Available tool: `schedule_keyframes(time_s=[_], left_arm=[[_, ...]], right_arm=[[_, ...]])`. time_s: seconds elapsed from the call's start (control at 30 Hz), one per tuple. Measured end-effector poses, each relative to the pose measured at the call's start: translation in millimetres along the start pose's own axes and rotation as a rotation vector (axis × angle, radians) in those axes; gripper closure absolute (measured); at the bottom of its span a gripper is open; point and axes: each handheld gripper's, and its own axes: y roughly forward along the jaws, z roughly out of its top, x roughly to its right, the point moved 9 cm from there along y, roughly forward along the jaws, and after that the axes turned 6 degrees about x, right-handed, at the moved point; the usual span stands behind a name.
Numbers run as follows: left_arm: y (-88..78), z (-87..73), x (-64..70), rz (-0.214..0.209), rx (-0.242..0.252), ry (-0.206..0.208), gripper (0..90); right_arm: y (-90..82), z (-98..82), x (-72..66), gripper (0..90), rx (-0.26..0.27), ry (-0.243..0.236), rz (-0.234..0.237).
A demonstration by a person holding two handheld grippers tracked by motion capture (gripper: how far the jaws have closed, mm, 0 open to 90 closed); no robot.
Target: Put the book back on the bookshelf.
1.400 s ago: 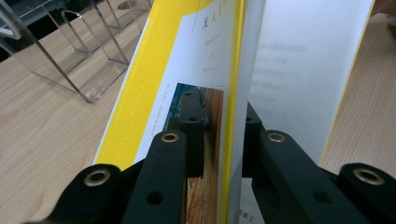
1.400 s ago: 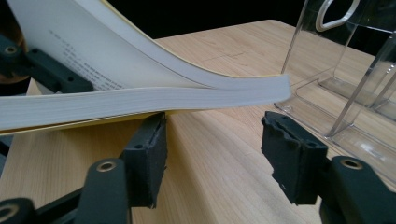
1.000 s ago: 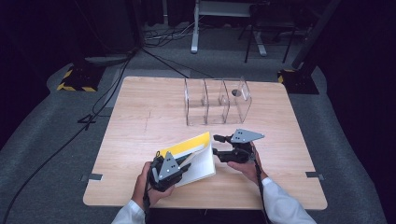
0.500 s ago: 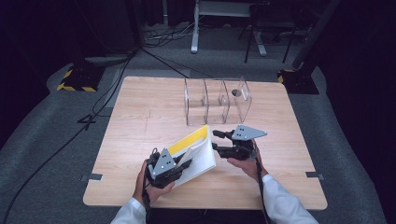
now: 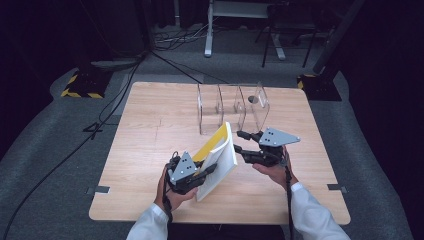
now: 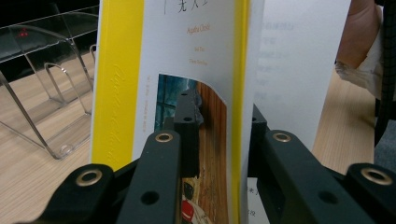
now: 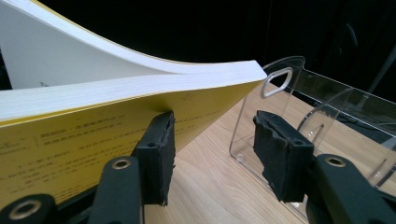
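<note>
A thick book (image 5: 220, 155) with a yellow cover stands steeply tilted on the table's near half, its top edge toward the rack. My left gripper (image 5: 207, 172) is shut on its lower left part. In the left gripper view the jaws clamp the front cover and pages of the book (image 6: 187, 56) from both sides. My right gripper (image 5: 239, 141) hovers just right of the book, open. Its jaws have just been closing a little, with nothing between them. In the right gripper view the book (image 7: 116, 98) lies against the outer side of the left jaw.
A clear acrylic rack (image 5: 232, 107) with several slots stands at the back middle of the wooden table (image 5: 150, 125), close behind the book's top edge. The rack (image 7: 289, 88) is right ahead of the right gripper. Bare wood lies to the left.
The book has swung up from a low tilt to a steep one, held by the left gripper. The right gripper has risen beside it and its jaws have narrowed slightly.
</note>
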Motion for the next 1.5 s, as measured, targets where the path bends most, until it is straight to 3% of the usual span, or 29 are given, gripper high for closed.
schedule_keyframes(time_s=[0.2,0.37,0.53,0.83,1.0,1.17,1.5], left_arm=[[-15.0,-3.7,-0.4,0.014,-0.010,0.017,75.0],[-27.6,-7.9,-3.0,0.017,-0.017,0.008,74.9],[-29.8,-8.8,-8.5,0.005,-0.006,-0.017,76.4],[-3.1,-2.4,-15.4,-0.034,0.028,-0.077,75.1],[11.1,0.7,-17.8,-0.034,0.037,-0.085,74.3],[24.7,3.7,-18.0,-0.045,0.052,-0.100,74.1],[45.8,8.6,-3.8,-0.071,0.051,-0.081,73.6]], right_arm=[[4.9,7.8,-17.4,47.6,0.013,-0.026,0.046],[12.9,14.8,-34.9,46.0,0.011,-0.060,0.086],[20.8,15.2,-42.2,45.2,-0.010,-0.072,0.098],[21.2,14.0,-20.2,46.2,-0.018,-0.043,0.041],[18.2,11.9,-5.1,46.9,-0.021,-0.025,0.015],[11.4,13.0,7.7,46.9,-0.047,-0.042,-0.025],[-10.0,7.3,17.1,46.7,-0.038,-0.033,-0.054]])
